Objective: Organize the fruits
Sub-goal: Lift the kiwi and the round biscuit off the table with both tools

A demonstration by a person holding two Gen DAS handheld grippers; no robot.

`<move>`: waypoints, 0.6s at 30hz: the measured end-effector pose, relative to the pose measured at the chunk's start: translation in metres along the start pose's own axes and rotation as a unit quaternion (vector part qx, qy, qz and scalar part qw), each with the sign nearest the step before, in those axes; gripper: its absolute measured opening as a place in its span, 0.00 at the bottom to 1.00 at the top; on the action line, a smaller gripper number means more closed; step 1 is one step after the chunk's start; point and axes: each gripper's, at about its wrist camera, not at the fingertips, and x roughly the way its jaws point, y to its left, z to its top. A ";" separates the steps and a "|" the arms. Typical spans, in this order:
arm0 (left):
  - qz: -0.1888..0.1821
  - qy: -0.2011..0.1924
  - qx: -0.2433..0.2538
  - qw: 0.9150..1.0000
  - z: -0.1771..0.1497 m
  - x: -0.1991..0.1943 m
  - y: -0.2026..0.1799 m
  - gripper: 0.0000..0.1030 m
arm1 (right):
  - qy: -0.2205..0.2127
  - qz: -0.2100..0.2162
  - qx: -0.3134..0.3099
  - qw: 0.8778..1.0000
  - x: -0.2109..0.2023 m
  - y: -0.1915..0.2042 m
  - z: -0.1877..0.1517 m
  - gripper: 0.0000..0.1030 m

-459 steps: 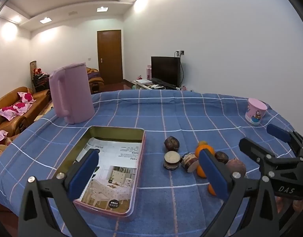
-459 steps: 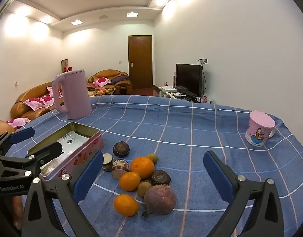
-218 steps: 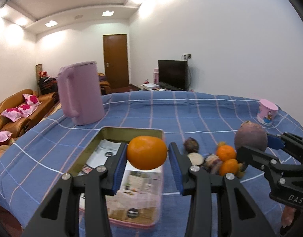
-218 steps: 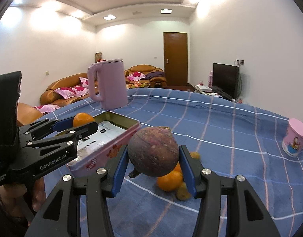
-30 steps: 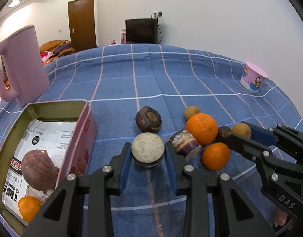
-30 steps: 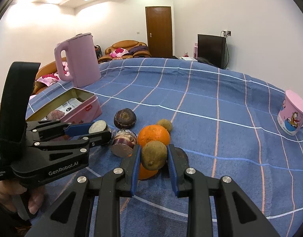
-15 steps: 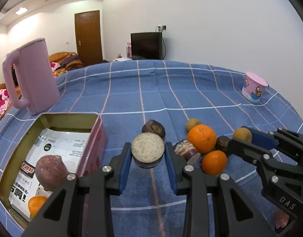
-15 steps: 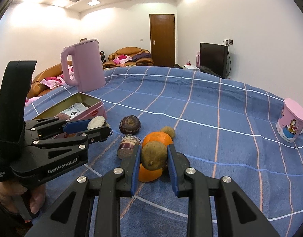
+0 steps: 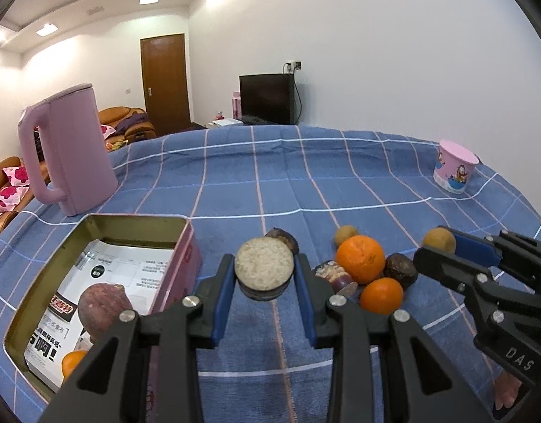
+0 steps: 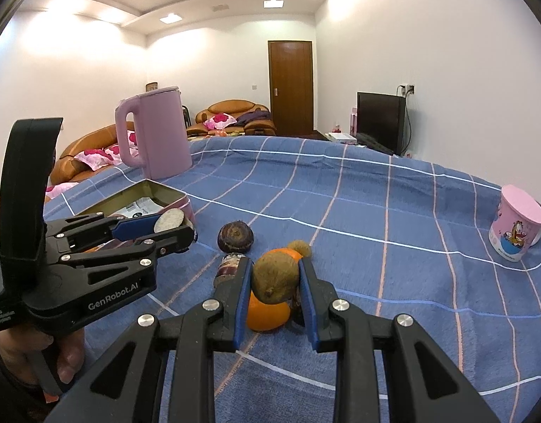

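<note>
Gripping a halved, grainy-faced dark fruit (image 9: 264,272), our left claw (image 9: 264,282) hangs beside the metal tin's (image 9: 136,222) right wall near the tabletop's (image 9: 305,176) near edge; our right claw (image 10: 274,283) pinches a rough brown round fruit (image 10: 275,281) above glossy oranges (image 10: 267,312).

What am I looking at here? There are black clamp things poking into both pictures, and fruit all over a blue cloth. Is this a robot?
No robot: a person holds a hand-operated clamp in each hand, each with a wide-angle camera looking along its jaws. One picture is from the left clamp, the other from the right, so each also catches its neighbour.

The left gripper is shut on a halved fruit, pale cut face up. The right gripper is shut on a small brown fruit.

On the blue checked tablecloth sit a pink tin already holding a purple fruit and an orange, loose oranges and dark fruits, a pink kettle and a pink cup.
</note>
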 end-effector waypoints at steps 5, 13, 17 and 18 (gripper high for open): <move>0.004 -0.012 -0.001 1.000 0.000 -0.005 0.000 0.34 | -0.008 -0.001 -0.001 1.000 -0.002 0.000 0.000 0.27; 0.010 -0.027 -0.001 1.000 0.000 -0.010 0.000 0.34 | -0.023 -0.003 -0.003 1.000 -0.008 0.000 -0.002 0.27; 0.012 -0.034 -0.001 0.999 0.000 -0.012 -0.001 0.34 | -0.028 -0.003 -0.003 1.000 -0.009 -0.001 -0.002 0.27; 0.012 -0.035 0.000 0.999 0.000 -0.012 -0.001 0.34 | -0.029 -0.003 -0.003 1.000 -0.010 -0.001 -0.002 0.27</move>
